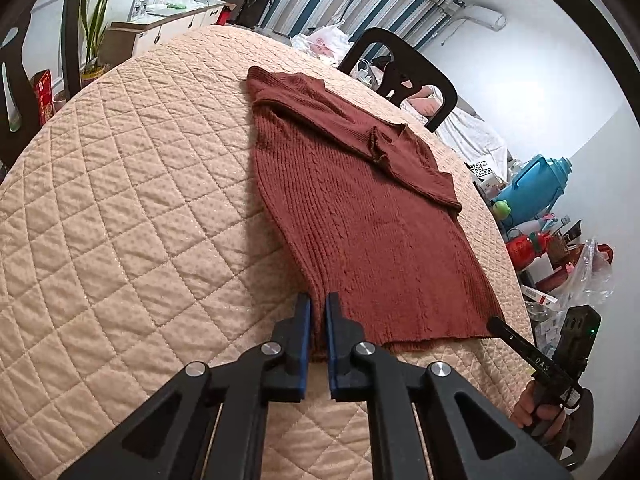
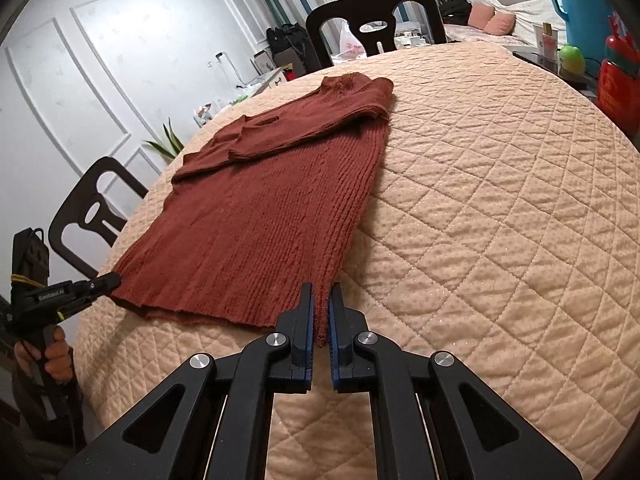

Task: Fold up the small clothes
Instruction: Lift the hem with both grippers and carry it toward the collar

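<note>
We hold two grippers, one in each hand. Nearest, the left gripper (image 1: 318,302) has its blue pads pressed together on the near left corner of the sweater's hem, knit pinched between them. The right gripper (image 2: 321,292) pinches the near right corner of the same hem in the same way.

There is one sweater (image 1: 360,208), rust-red ribbed knit, lying flat on the quilted peach table cover (image 1: 132,200) with its hem toward us and its collar at the far end. Both sleeves are folded across the chest.

Each view catches the other tool: the left view shows the right gripper's tip at the hem's right corner with a hand (image 1: 536,412) on its handle; the right view shows the left tool and its hand (image 2: 56,354) at the left corner.

Farther off, we count two dark chairs (image 2: 376,12) in either view. Only the left view shows the cluttered pile at the right with a blue jug (image 1: 540,180) and the cabinet (image 1: 168,24) beside a plant; only the right view shows the panelled wall (image 2: 100,60).
</note>
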The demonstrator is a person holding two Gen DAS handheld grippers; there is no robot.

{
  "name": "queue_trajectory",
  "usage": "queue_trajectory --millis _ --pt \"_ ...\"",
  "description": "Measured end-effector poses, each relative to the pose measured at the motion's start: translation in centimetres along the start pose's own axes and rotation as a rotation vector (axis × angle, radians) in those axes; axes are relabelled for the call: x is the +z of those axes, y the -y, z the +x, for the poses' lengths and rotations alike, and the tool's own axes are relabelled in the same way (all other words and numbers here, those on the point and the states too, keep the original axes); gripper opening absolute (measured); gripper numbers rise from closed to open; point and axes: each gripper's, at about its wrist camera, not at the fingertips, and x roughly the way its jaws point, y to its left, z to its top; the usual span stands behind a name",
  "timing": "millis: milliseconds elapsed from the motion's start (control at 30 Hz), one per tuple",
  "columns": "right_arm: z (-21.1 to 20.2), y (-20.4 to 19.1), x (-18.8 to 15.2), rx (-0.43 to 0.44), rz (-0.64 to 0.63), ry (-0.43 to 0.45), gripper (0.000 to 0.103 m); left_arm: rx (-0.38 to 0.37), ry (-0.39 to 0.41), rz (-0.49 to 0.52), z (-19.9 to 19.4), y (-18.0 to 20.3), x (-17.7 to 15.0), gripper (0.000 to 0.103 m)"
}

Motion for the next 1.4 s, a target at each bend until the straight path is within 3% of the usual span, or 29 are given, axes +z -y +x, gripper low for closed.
queue_trajectory --millis 300,367,433,500,600,733,867,967,1000,1033,1400 --pt "-0.3 0.4 -0.3 -0.006 0.024 0.011 0.005 0.027 -0.028 -0.017 0.9 -1.0 -0.2 0.009" --pt "-0.2 0.4 -0.4 -0.014 0.025 0.01 0.005 0.014 -0.03 -0.039 1.1 -1.5 0.0 0.017" --pt "-0.1 0.4 -0.4 -0.015 0.026 0.007 0.005 -0.016 -0.039 -0.083 1.4 -2.0 0.1 0.04" --pt "-0.2 0.5 -0.4 -0.015 0.029 0.005 0.005 -0.064 -0.059 -0.139 1.9 -2.7 0.2 0.043" --pt "-0.2 0.7 -0.5 -0.015 0.036 0.006 0.005 -0.057 -0.054 -0.135 2.0 -2.5 0.2 0.043" --pt "-0.1 0.6 -0.5 -0.017 0.036 0.004 0.005 -0.06 -0.056 -0.153 2.2 -2.4 0.3 0.041" --pt "0.0 0.6 -0.6 -0.016 0.038 0.003 0.005 -0.01 -0.05 -0.107 2.3 -1.9 0.1 0.033" --pt "0.0 0.6 -0.6 -0.017 0.039 0.002 0.005 -0.028 -0.063 -0.135 2.6 -2.2 0.3 0.028" --pt "0.1 0.6 -0.7 -0.018 0.04 0.002 0.005 -0.021 -0.06 -0.137 2.7 -2.3 0.3 0.014" --pt "0.1 0.6 -0.7 -0.018 0.041 0.0 0.005 -0.037 -0.078 -0.131 3.0 -2.4 0.3 0.007" --pt "-0.7 0.7 -0.7 0.009 0.051 0.024 0.005 -0.066 -0.019 -0.143 0.9 -3.3 0.4 0.006"
